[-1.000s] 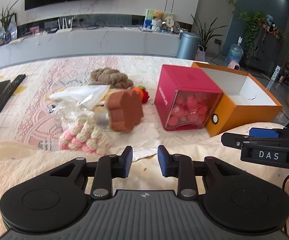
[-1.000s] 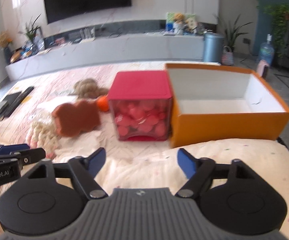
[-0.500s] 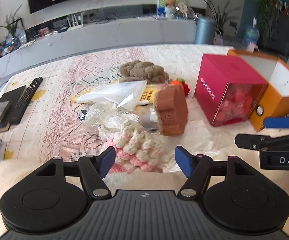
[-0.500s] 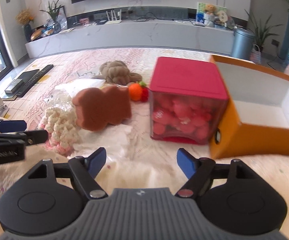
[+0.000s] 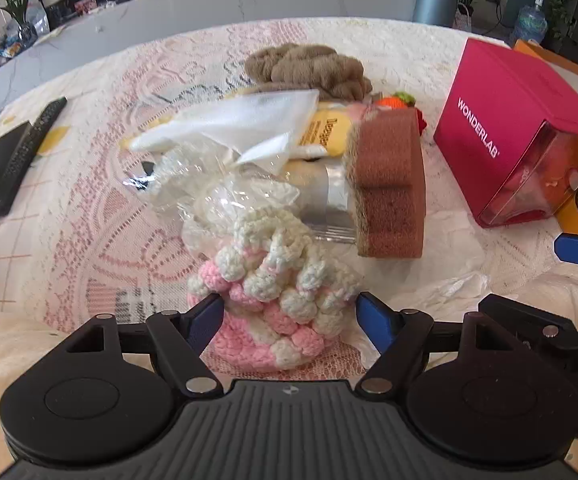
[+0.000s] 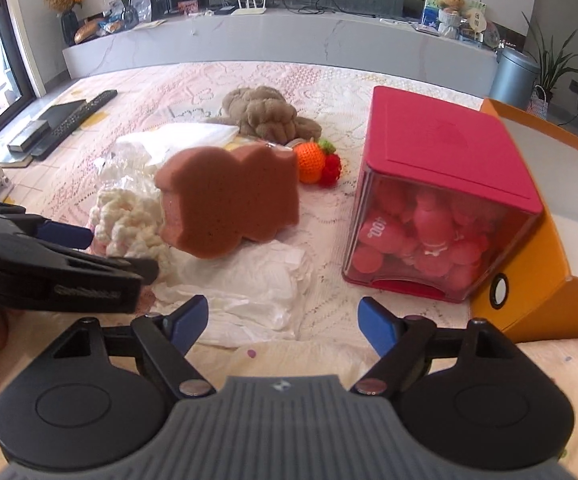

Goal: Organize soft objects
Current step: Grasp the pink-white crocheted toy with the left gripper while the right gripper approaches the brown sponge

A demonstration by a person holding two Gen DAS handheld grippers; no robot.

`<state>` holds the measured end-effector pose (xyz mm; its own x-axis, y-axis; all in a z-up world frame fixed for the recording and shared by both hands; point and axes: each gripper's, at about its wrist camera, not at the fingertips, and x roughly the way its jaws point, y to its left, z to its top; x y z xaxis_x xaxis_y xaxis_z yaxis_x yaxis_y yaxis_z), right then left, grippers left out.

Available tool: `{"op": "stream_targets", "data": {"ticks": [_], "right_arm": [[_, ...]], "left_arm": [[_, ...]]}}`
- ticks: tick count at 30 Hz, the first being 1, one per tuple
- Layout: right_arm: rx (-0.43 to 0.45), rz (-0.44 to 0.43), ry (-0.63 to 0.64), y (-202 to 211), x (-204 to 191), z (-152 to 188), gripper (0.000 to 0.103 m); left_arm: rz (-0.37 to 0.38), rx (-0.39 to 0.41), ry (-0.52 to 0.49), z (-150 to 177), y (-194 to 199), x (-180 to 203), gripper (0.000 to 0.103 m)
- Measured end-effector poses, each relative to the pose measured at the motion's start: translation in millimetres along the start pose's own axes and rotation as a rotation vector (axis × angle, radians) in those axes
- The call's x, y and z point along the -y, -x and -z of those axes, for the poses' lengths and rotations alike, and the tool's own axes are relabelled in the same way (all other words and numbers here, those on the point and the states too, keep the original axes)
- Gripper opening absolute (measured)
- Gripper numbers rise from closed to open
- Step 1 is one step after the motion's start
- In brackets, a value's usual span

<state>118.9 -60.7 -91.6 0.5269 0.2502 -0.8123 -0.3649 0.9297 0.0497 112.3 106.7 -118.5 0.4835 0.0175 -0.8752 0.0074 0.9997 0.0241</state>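
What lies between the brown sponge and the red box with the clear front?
Only bare lace cloth between brown sponge and red box; right wrist view shows this.

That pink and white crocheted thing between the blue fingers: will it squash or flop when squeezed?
The pink and white crocheted piece looks like bobbly yarn, so it probably squashes and sags. It likely weighs little. Its knobbly surface should grip rather than slip.
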Motion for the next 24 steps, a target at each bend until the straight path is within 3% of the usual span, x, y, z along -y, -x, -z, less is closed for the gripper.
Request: {"op": "stream_targets", "data": {"ticks": [2, 6, 8, 13, 20, 24], "right_arm": [[-0.007, 0.001, 0.006, -2.7, -2.1, 0.2, 0.081], [-0.008, 0.008, 0.019, -2.1, -4.9, 0.9, 0.082], [-0.007, 0.015, 0.020, -1.0, -4.2, 1.2, 0.082], [0.000, 0.021, 0.016, 0.5, -2.5, 0.4, 0.082], [0.033, 0.007, 0.024, 5.6, -6.2, -7.7, 0.082], [0.058, -0.019, 0.033, 6.8, -13.0, -18.6, 0.083]], "left_arm": [[0.005, 0.003, 0.008, -0.2, -0.5, -0.7, 0.085], [0.005, 0.037, 0.039, 5.7, 8.0, -3.5, 0.061], [0.038, 0.061, 0.034, 9.4, 15.0, -1.6, 0.035], [0.075, 0.113, 0.065, 17.1, 28.7, -1.8, 0.026], [0.113, 0.209, 0.153, 26.2, 53.6, -13.5, 0.024], [0.096, 0.266, 0.174, 22.7, 67.5, -20.1, 0.024]]}}
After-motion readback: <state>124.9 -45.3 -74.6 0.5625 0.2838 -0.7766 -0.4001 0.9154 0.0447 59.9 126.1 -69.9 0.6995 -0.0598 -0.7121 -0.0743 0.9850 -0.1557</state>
